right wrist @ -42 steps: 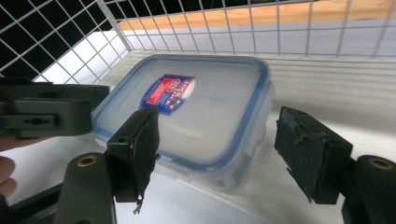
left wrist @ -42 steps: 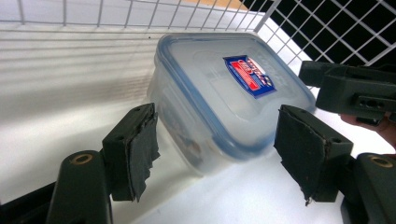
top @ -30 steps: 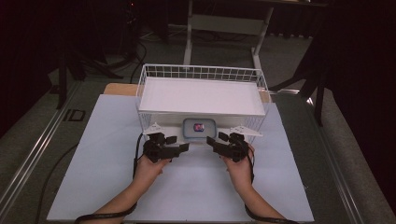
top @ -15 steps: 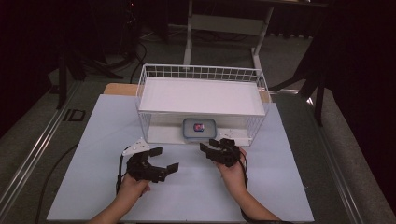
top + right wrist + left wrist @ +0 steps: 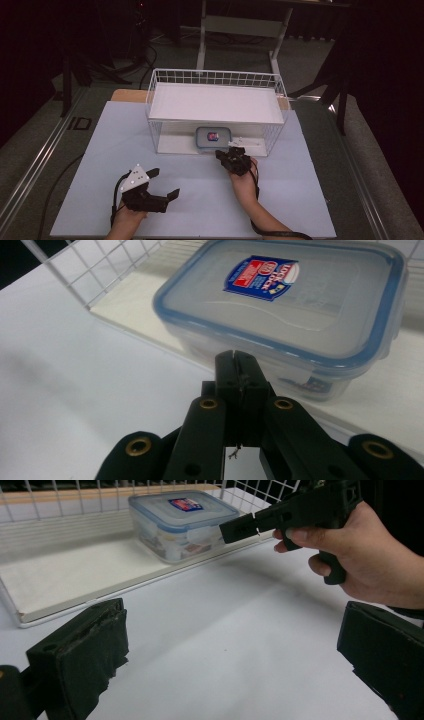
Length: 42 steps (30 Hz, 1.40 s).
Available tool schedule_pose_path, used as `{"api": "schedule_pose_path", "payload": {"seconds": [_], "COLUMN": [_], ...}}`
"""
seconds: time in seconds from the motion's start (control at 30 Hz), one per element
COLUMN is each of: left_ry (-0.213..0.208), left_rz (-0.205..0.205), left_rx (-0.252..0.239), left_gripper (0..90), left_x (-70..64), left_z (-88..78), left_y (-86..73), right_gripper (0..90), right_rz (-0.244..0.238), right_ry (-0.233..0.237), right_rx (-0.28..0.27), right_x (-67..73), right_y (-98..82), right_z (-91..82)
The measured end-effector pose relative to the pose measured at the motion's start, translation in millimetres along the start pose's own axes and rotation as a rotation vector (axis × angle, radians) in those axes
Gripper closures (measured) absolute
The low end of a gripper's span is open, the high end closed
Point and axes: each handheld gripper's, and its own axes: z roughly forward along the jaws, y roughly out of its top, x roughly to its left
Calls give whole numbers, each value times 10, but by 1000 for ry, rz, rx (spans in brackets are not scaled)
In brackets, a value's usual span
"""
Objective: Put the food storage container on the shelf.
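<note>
Your right tool [image 5: 233, 156] has its jaws just closing, and now they are clenched together with nothing between them; the tip stands just in front of the plastic box [image 5: 213, 136]. This box with the blue-edged lid sits at the front of the lower shelf of the wire basket [image 5: 216, 77], lid on. Your left tool [image 5: 161, 184] has just opened, released and empty, and hangs over the white surface [image 5: 310, 200], well apart from the box. The step in hand looks like pushing the box deeper in (I cannot tell if the tip touches it already). Next, keep the tip low and level against the front wall and press slowly, so the box slides and does not turn.
</note>
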Motion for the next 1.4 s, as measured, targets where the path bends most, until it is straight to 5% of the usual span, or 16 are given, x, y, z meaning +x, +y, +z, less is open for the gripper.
{"api": "schedule_pose_path", "payload": {"seconds": [0.17, 0.43, 0.97, 1.13, 1.4], "left_ry": [37, 9, -8, -13, -10], "left_rz": [50, 7, 12, 11, 16], "left_rx": [-49, -60, -46, -42, -44], "left_gripper": [10, 10, 10, 10, 10], "left_x": [-39, 28, 29, 21, 17], "left_z": [7, -1, 15, 24, 24], "left_y": [35, 26, 4, 1, 2], "right_gripper": [900, 900, 900, 900, 900], "right_rz": [-5, -5, 4, 49, 19], "right_ry": [0, -13, -46, -45, -53], "right_rx": [0, 8, -9, -3, -2], "right_x": [5, 9, -78, -124, -106], "right_y": [52, 126, 309, 352, 345], "right_z": [78, 248, 456, 471, 501]}}
